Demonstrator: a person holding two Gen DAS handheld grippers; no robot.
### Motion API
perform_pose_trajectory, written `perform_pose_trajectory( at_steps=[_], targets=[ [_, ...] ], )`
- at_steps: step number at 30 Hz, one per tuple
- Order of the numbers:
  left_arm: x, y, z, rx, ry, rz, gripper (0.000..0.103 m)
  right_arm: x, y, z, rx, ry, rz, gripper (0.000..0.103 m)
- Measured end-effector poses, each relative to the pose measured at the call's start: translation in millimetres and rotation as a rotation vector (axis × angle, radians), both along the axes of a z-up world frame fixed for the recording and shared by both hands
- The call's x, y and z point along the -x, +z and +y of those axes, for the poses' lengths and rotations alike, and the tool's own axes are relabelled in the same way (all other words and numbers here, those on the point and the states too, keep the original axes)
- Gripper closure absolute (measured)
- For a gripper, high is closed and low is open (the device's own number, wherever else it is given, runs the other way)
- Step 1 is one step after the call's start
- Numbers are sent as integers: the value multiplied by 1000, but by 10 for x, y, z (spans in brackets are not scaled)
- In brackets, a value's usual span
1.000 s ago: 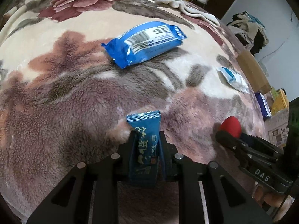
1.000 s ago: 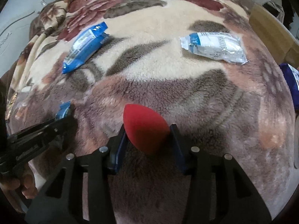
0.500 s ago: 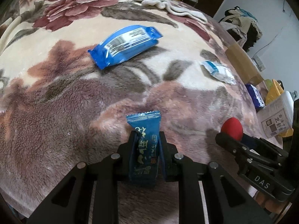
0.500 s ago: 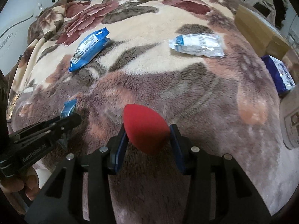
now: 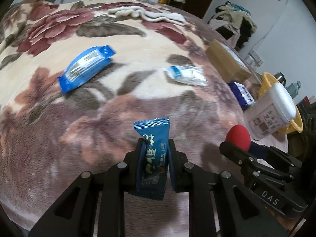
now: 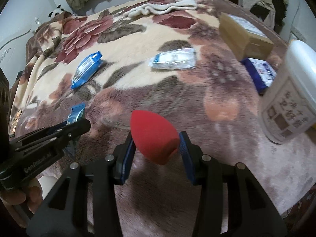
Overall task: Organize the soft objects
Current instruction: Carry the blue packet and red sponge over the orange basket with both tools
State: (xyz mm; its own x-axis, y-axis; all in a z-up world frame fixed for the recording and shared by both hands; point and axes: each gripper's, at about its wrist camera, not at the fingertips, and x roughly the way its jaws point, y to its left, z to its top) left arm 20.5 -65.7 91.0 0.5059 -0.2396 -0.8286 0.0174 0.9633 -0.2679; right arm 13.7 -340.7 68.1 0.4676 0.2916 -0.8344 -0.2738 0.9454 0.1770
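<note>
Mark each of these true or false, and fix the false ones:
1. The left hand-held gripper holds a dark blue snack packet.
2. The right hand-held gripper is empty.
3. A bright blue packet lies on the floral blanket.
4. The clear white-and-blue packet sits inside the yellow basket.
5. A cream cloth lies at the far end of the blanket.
1. True: the left hand-held gripper is shut on the dark blue snack packet.
2. False: the right hand-held gripper is shut on a red sponge.
3. True: the bright blue packet lies on the floral blanket.
4. False: the clear white-and-blue packet lies on the blanket; the yellow basket holds a white-lidded tub.
5. True: the cream cloth lies there.
</note>
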Motion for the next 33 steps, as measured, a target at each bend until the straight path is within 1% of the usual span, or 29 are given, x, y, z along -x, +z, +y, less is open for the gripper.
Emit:
perform_pose_trajectory(
  at_steps=[5,11,20,26,33],
  targets=[
    [9,73,-265,-7,-38,-9,82,35,78,-212,-4,-32,-13,58],
    [18,141,-467,-21,-74,-18,82,75,152,-457,-21,-65,-26,58],
    [15,293,-725,-38,-115,-39,82,129,315,-655,-49,-81,-58,58],
    [-53,485,-882,-37,-135,-66,82,132,505,-781,-58,-90,-96,58],
    [-198,817,-1118,-27,-168,-117,82,72,794,-963,-66,-111,-156,58]
  ],
)
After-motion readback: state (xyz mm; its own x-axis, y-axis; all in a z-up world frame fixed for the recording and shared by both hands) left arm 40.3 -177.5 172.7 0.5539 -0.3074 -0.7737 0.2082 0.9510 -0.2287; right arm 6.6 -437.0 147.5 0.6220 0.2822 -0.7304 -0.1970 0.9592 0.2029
